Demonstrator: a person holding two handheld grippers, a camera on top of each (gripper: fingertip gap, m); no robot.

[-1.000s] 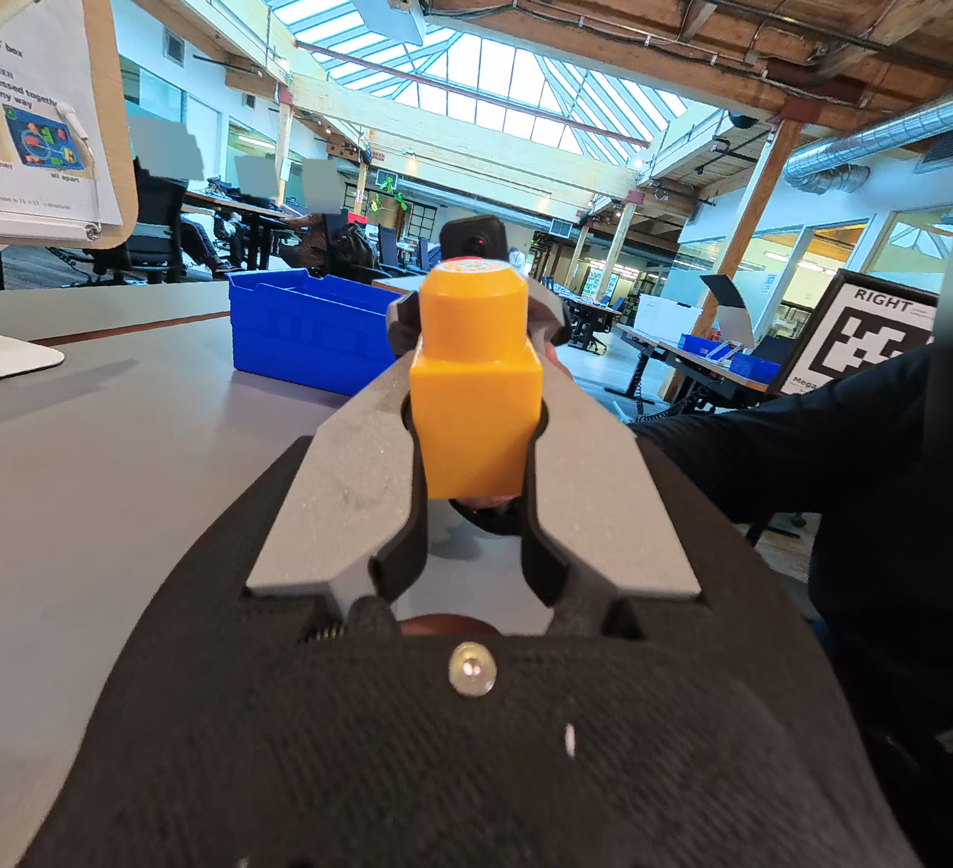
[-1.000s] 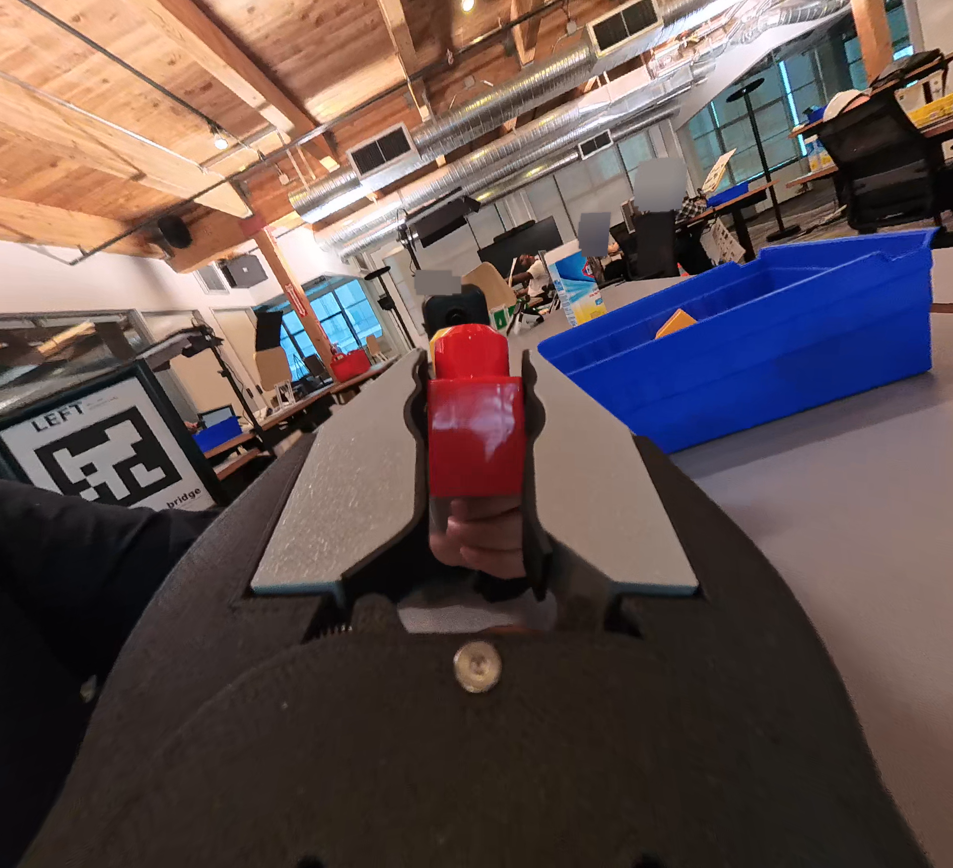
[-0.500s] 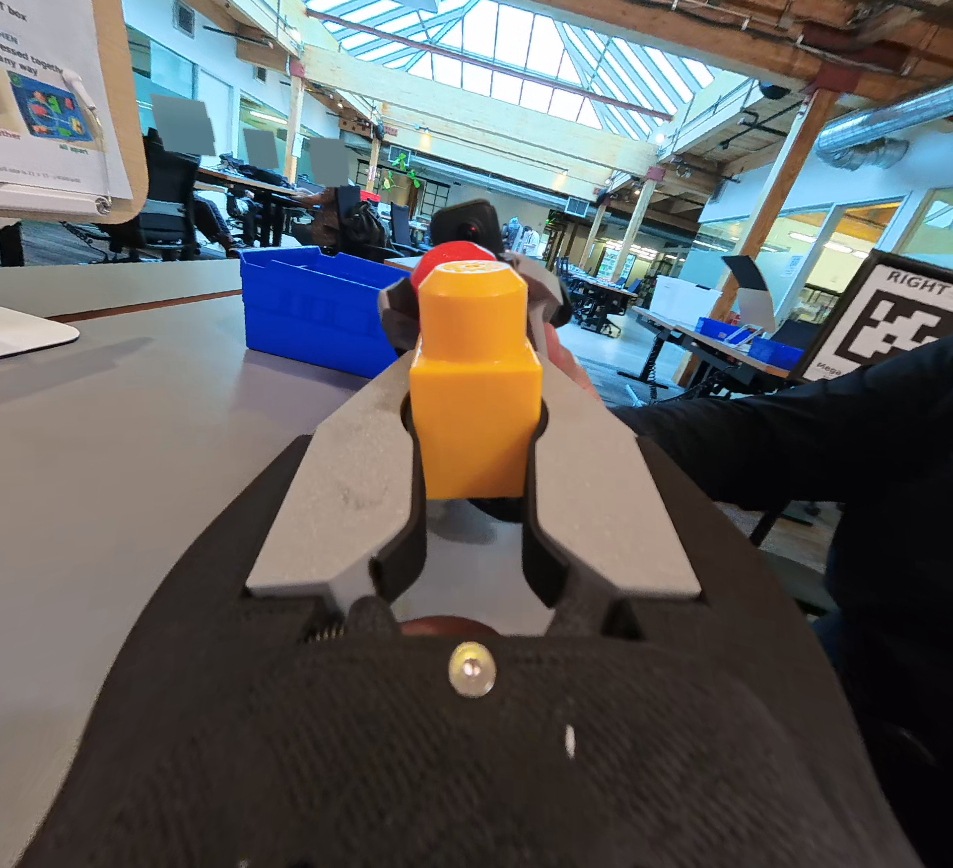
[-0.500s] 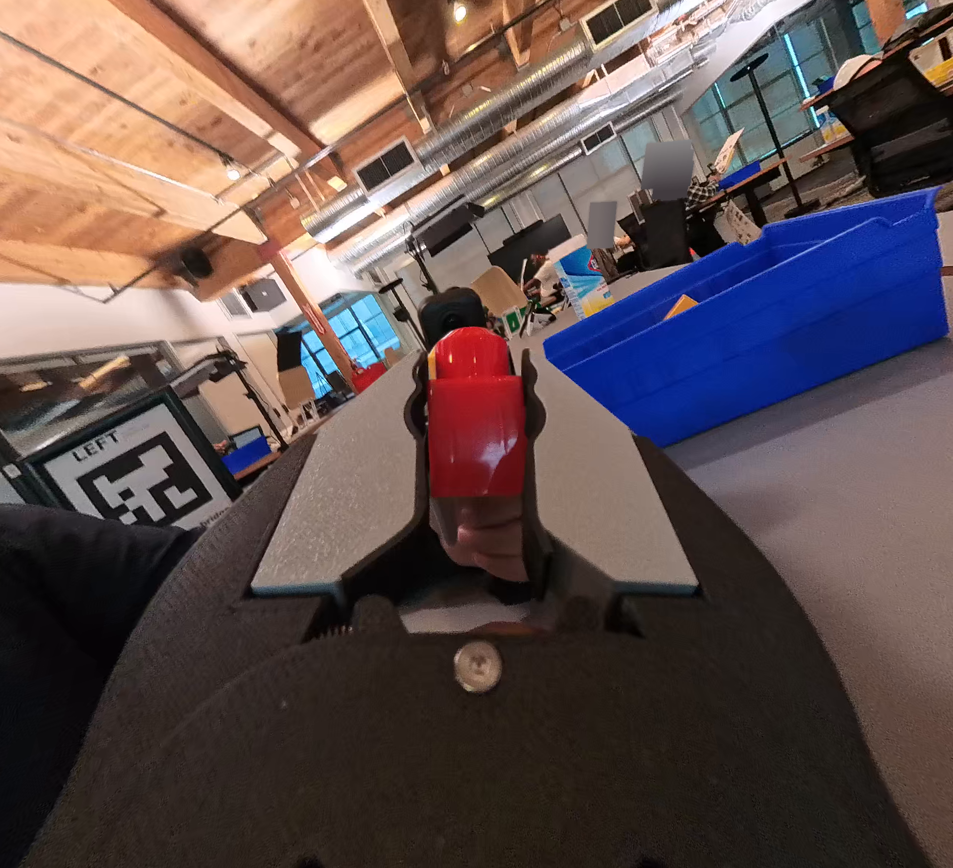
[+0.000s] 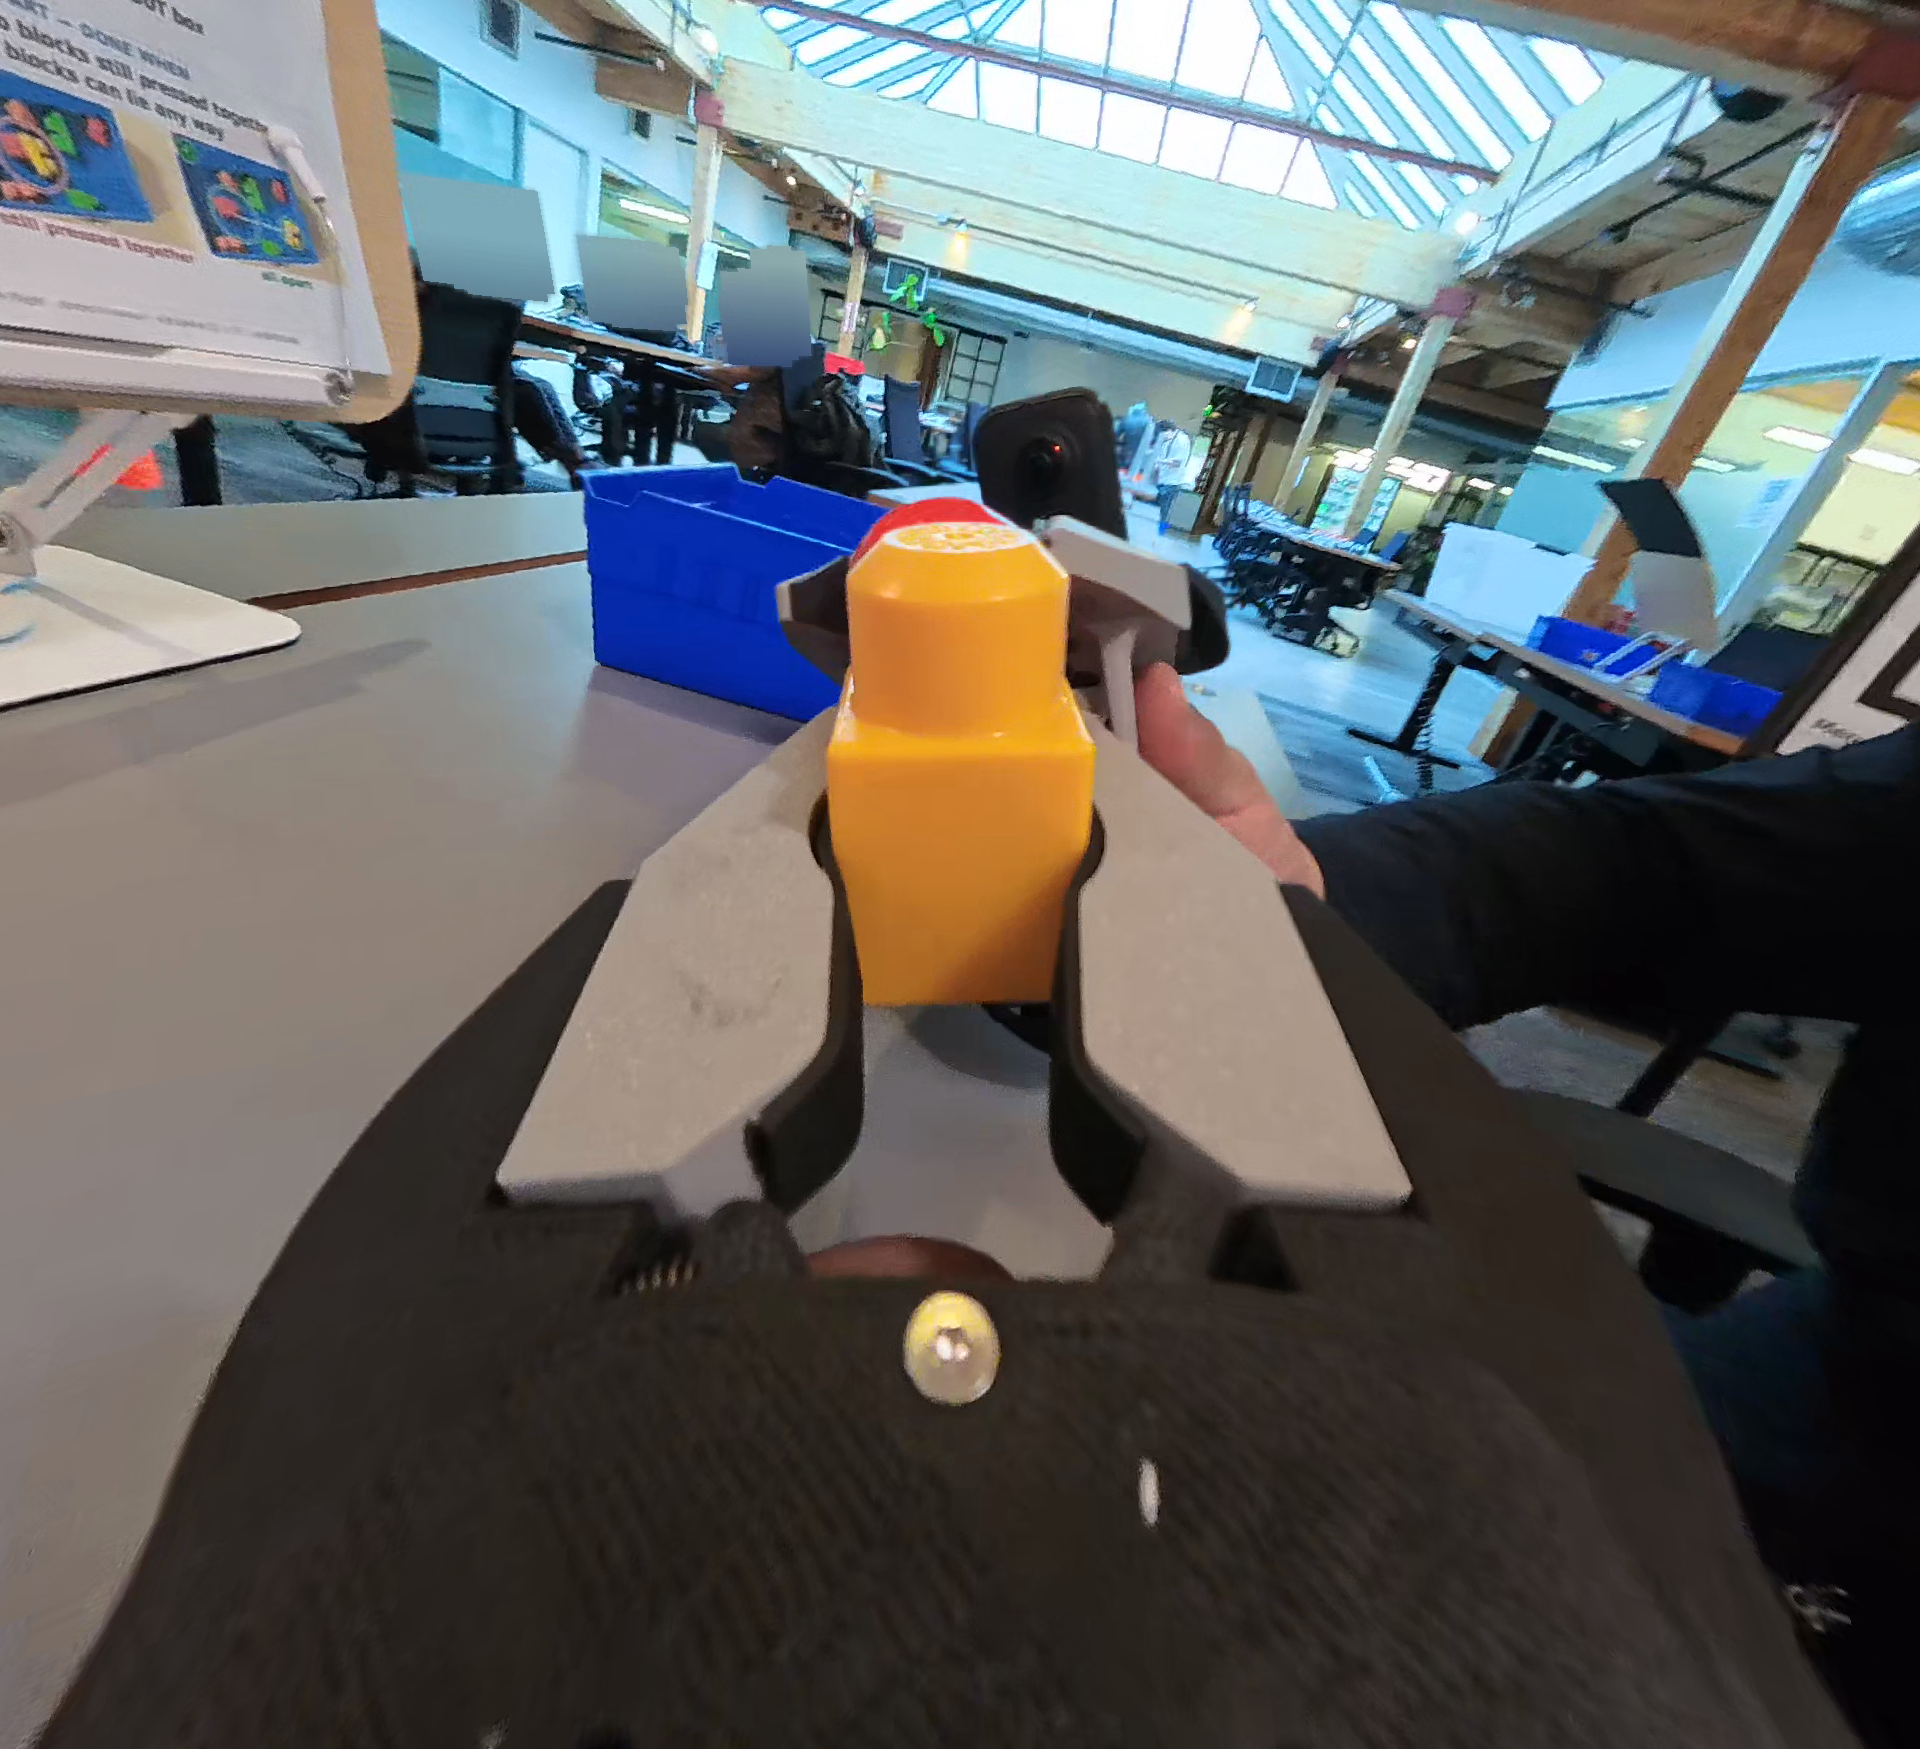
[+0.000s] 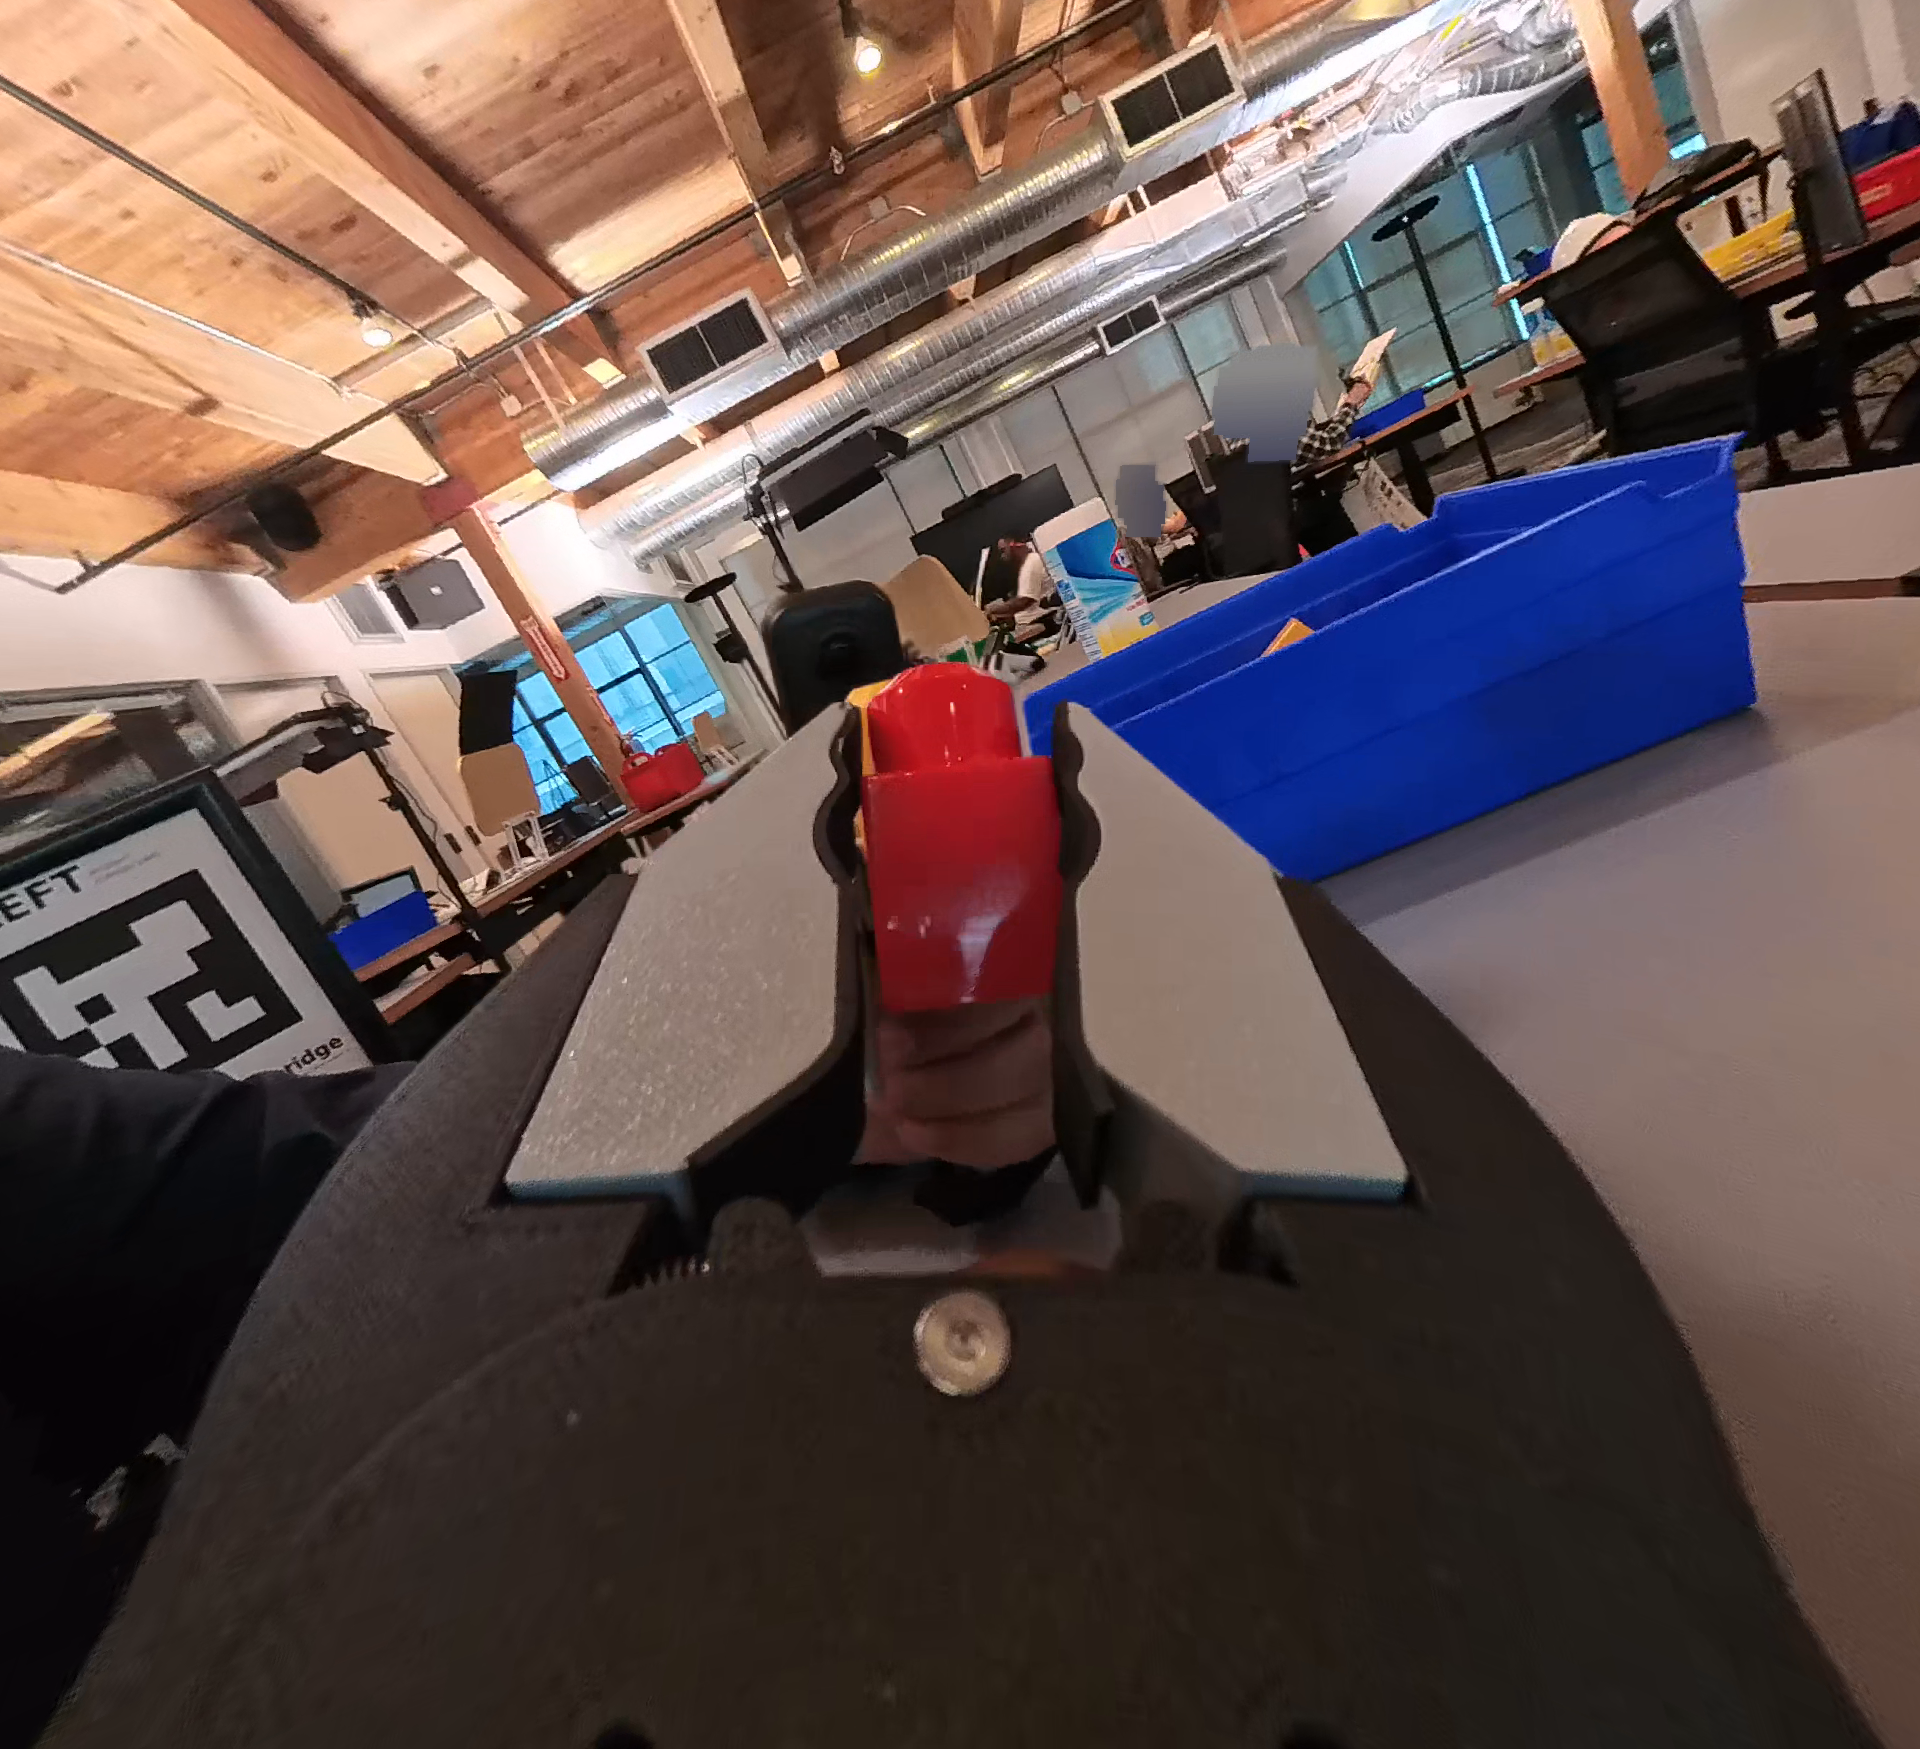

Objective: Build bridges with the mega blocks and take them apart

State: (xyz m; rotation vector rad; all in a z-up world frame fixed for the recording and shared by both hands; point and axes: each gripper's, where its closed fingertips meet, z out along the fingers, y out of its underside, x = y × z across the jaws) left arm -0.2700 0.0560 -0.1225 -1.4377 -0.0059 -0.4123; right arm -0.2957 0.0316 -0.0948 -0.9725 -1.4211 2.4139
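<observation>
Grip holds on both sides: left gripper (image 5: 956, 826) pinching the orange single-stud block (image 5: 958, 816), right gripper (image 6: 961, 858) pinching the red single-stud block (image 6: 961, 868); since a second ago they have closed nose to nose, red at twelve o'clock behind orange; joining looks imminent; blue bin (image 6: 1455, 712) at two o'clock

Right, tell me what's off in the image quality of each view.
Left wrist view: skylight glare washes out the ceiling, wide-angle bending curves the posts, the yellow block is sharp. Right wrist view: ceiling beams smear with motion blur at the edges, a bright highlight sits on the red block, the blue bin stays fairly crisp.
</observation>
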